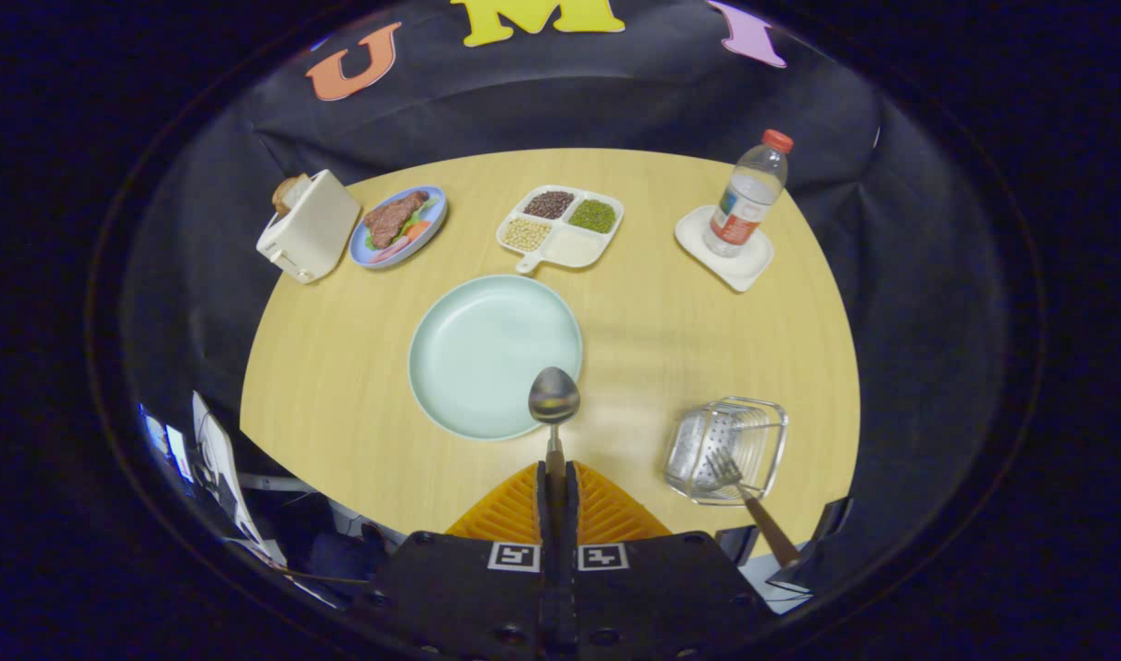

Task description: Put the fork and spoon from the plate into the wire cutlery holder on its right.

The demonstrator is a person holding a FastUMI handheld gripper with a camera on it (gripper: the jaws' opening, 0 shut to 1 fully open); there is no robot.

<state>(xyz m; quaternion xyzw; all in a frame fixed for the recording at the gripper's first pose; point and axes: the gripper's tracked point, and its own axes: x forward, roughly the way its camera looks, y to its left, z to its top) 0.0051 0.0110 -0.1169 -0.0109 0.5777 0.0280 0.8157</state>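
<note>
Gripper (557, 470) pinches the spoon (554, 400) tight over the plate (477, 353) rim, fork (734, 477) already in the holder (753, 431) right of it.

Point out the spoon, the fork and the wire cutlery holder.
spoon (554, 397), gripper view, on its bowl; the gripper (557, 477) is shut on its handle.
fork (723, 466), gripper view, on its tines inside the holder.
wire cutlery holder (767, 408), gripper view, on its far rim.

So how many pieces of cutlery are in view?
2: a metal spoon clamped between the gripper's orange fingers, above the pale green plate's edge, and a wooden-handled fork in the wire cutlery holder.
</note>
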